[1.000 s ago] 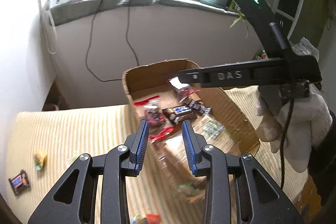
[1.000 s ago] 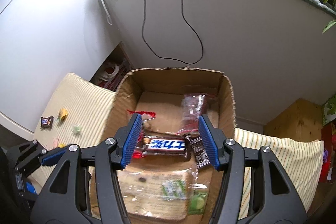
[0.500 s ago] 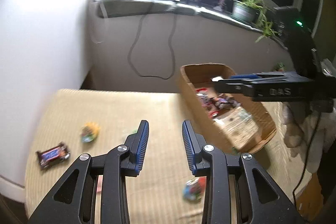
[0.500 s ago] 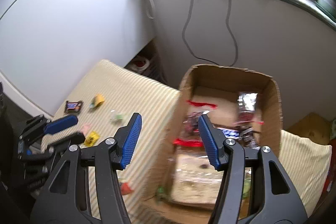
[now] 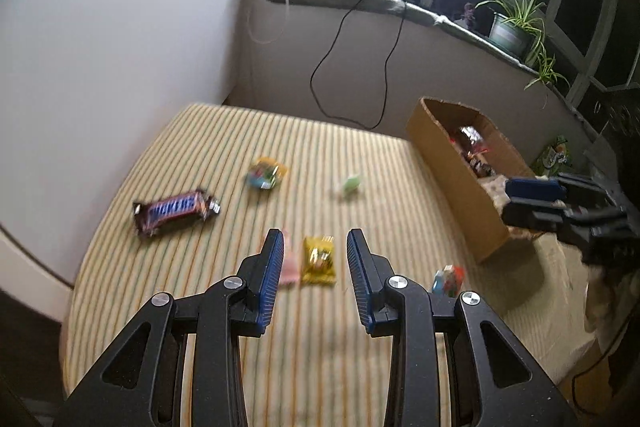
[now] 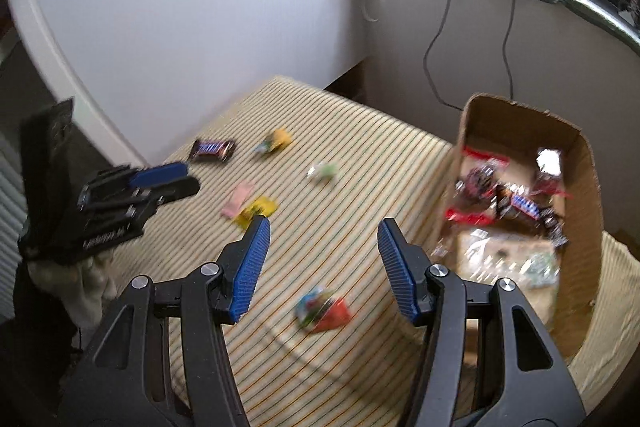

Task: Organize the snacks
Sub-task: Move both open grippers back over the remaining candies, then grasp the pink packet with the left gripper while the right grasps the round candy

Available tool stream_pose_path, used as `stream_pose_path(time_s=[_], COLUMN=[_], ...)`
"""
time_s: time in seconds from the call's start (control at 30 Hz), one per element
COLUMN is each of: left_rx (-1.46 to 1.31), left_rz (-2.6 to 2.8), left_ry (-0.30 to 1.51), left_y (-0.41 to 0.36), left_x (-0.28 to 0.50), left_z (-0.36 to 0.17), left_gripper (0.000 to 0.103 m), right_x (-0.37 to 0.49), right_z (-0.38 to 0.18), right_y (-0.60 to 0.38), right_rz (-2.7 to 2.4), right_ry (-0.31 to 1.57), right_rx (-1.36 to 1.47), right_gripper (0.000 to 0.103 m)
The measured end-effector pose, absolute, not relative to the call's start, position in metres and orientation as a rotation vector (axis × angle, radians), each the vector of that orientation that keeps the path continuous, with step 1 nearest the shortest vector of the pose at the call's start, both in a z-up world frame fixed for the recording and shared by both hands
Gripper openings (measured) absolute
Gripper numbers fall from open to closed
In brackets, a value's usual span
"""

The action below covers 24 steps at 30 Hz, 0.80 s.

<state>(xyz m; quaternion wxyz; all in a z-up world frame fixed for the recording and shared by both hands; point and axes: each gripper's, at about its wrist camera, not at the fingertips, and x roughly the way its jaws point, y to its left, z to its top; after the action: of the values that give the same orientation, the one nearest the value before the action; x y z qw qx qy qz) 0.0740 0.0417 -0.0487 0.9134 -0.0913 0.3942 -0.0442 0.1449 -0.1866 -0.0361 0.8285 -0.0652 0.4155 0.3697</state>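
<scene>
**Sorting half done: six snacks wait on the striped cover**

Counting what lies outside the cardboard box gives six loose pieces on the striped cover: a Snickers bar, a yellow-and-blue packet, a pale green sweet, a pink sweet, a yellow candy packet and a red-and-blue wrapper. Inside the box sit several dark and red wrappers, another bar and a clear bag, so a fair share looks already stowed.

Neither tong carries anything. The left gripper has its jaws apart and empty, framing the yellow candy packet from above. The right gripper stands wider, also empty, over the red-and-blue wrapper just beside the box.

I judge the job roughly halfway, with each loose piece needing its own pick and drop.
</scene>
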Motion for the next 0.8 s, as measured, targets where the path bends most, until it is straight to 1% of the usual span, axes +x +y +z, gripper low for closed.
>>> stream_pose_path(time_s=[0.2, 0.37, 0.6, 0.8], left_rx=[-0.218, -0.248, -0.250, -0.232], left_rz=[-0.079, -0.074, -0.073, -0.064], left_ry=[0.847, 0.872, 0.887, 0.908], left_y=[0.050, 0.058, 0.059, 0.057], left_x=[0.063, 0.069, 0.084, 0.097], left_z=[-0.073, -0.088, -0.099, -0.108], left_gripper=[0.031, 0.031, 0.031, 0.031], right_x=[0.104, 0.087, 0.091, 0.099], right_z=[-0.065, -0.094, -0.119, -0.131], right_y=[-0.189, -0.198, -0.201, -0.192], right_rz=[0.752, 0.733, 0.691, 0.644], right_ry=[0.868, 0.915, 0.973, 0.970], right_rx=[-0.161, -0.119, -0.075, -0.109], right_gripper=[0.059, 0.059, 0.059, 0.059])
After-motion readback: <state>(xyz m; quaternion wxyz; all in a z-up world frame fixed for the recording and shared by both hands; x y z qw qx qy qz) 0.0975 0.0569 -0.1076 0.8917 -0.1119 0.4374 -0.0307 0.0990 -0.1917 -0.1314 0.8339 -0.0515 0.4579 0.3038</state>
